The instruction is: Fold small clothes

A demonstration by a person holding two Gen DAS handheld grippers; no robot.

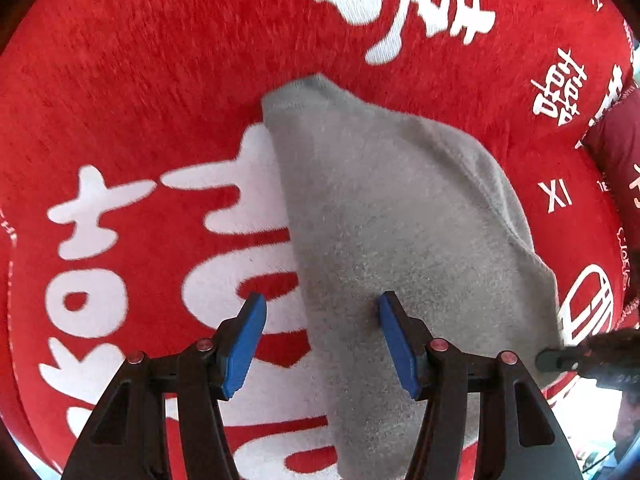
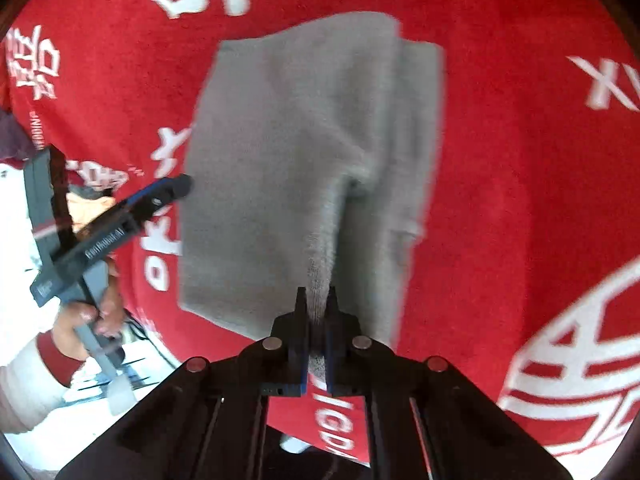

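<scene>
Right wrist – right gripper [image 2: 317, 300] pinching grey cloth [image 2: 304, 152]

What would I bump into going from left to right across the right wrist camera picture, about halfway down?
The person's hand holding the left gripper → the grey cloth, pinched at its near edge by the right gripper → the bare red blanket with white writing.

Grey knit garment [image 2: 304, 152] lies partly folded, rumpled, on red cloth [image 2: 520, 200].
</scene>
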